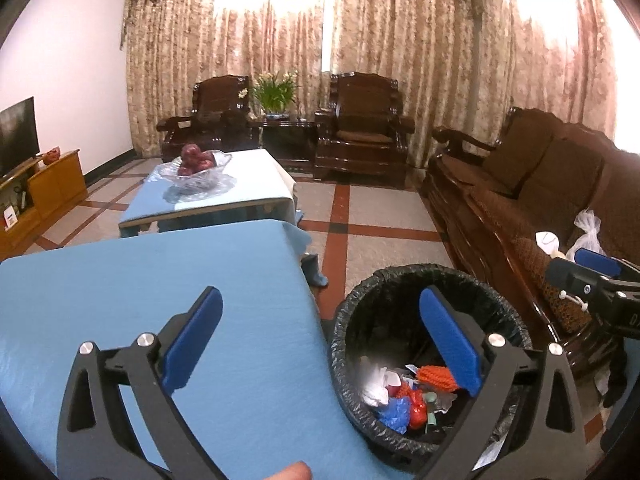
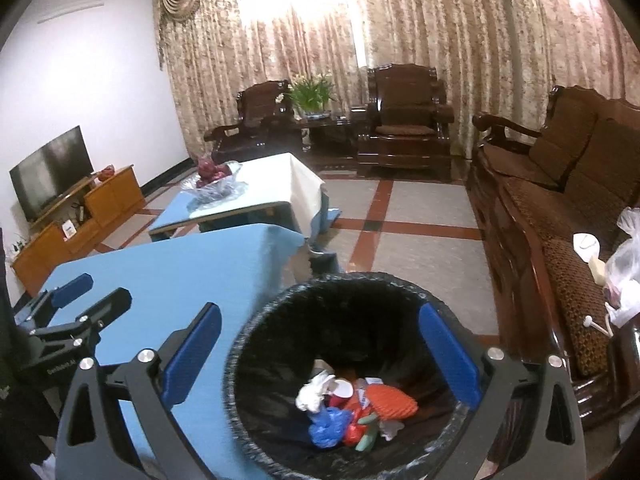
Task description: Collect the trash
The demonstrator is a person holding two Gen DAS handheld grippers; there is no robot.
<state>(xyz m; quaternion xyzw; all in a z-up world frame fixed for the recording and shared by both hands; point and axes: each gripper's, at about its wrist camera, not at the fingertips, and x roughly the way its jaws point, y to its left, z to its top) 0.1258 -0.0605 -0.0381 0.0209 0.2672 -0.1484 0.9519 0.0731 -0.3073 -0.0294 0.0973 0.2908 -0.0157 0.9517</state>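
Left gripper (image 1: 320, 344) jaws spread, empty, over blue table (image 1: 140, 280). Right gripper (image 2: 320, 354) spread, empty, above trash bin (image 2: 256, 320); trash (image 2: 352, 404) inside.

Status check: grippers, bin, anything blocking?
Left gripper open, empty. Right gripper open, empty, above the bin. Trash lies inside. Nothing in the way.
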